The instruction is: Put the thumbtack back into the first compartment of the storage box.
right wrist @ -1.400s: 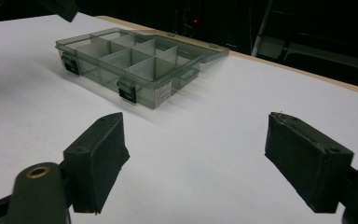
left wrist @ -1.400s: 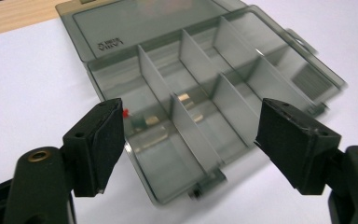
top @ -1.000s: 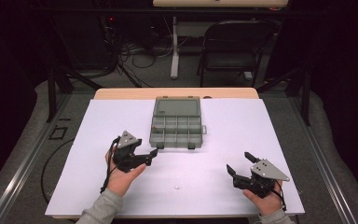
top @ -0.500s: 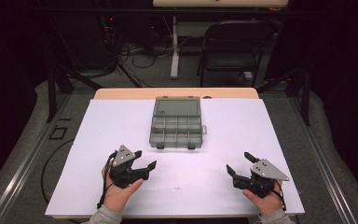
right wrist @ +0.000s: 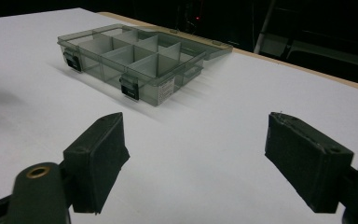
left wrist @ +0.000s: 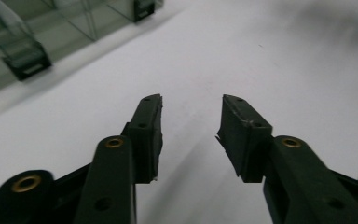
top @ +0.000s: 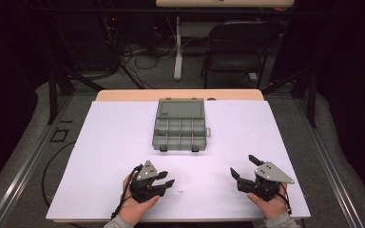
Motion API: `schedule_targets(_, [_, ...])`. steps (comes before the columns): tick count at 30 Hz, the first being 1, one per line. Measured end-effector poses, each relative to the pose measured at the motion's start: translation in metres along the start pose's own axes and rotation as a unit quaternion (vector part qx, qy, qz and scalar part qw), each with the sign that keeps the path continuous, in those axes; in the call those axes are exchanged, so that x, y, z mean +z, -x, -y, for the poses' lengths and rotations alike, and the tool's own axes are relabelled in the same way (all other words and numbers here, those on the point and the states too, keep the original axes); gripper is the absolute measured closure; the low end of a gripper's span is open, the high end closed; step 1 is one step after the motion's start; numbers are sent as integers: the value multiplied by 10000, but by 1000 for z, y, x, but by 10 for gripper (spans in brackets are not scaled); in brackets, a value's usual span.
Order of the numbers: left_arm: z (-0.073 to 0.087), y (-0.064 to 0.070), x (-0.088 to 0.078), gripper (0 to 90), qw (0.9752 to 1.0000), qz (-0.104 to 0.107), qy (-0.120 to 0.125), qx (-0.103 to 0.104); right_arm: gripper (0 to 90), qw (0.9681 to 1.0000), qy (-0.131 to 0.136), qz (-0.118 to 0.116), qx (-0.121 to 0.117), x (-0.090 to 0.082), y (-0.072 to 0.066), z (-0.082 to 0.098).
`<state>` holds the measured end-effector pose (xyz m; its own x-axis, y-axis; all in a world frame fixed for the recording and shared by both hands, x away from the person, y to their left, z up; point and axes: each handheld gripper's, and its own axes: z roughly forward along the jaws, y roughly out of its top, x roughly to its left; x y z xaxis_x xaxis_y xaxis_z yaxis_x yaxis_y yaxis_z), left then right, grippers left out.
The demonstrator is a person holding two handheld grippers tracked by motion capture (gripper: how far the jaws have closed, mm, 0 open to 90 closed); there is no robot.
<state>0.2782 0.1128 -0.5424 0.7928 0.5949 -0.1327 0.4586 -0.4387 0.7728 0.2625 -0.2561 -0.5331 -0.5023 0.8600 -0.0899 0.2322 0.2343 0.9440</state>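
A translucent grey compartment box (top: 179, 130) lies open at the middle of the white table (top: 114, 142), its lid folded flat behind it. It shows in the right gripper view (right wrist: 135, 60) and at the top left of the left gripper view (left wrist: 51, 28). My left gripper (top: 167, 182) is low over the table near the front edge. Its jaws have just been closing and stand partly apart, nothing between them (left wrist: 192, 116). A tiny white bit (top: 179, 191) lies on the table just right of its tips. My right gripper (top: 241, 164) rests at the front right, open wide and holding nothing (right wrist: 196, 140).
A small red item (top: 157, 128) sits in the box's left rear compartment. Two black latches (right wrist: 130, 87) hang on the box's front wall. Beyond the table's far wooden edge (top: 180, 94) stand a folding chair (top: 240, 47) and cables on the floor.
The left gripper has moved toward the table's front edge, a little to the right and lower, and its jaws have narrowed. The right gripper has stayed put.
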Motion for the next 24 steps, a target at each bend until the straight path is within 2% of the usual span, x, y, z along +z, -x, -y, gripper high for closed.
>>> schedule_targets(4, [1, 5, 8, 673, 9997, 139, -136, 152, 196, 10000, 6, -3, -15, -1, 0, 0])
schedule_targets(7, [1, 6, 12, 711, 9995, 221, -186, 148, 197, 10000, 17, -5, -6, -1, 0, 0])
schedule_targets(9, [2, 6, 15, 715, 9992, 292, -233, 102, 196, 10000, 2, -7, -13, -1, 0, 0])
schedule_targets(18, [3, 9, 23, 720, 9985, 428, -294, 195, 197, 10000, -10, -7, -26, -1, 0, 0])
schedule_targets(24, [2, 11, 29, 759, 9974, 541, -368, 286, 197, 10000, 5, -5, -25, -1, 0, 0])
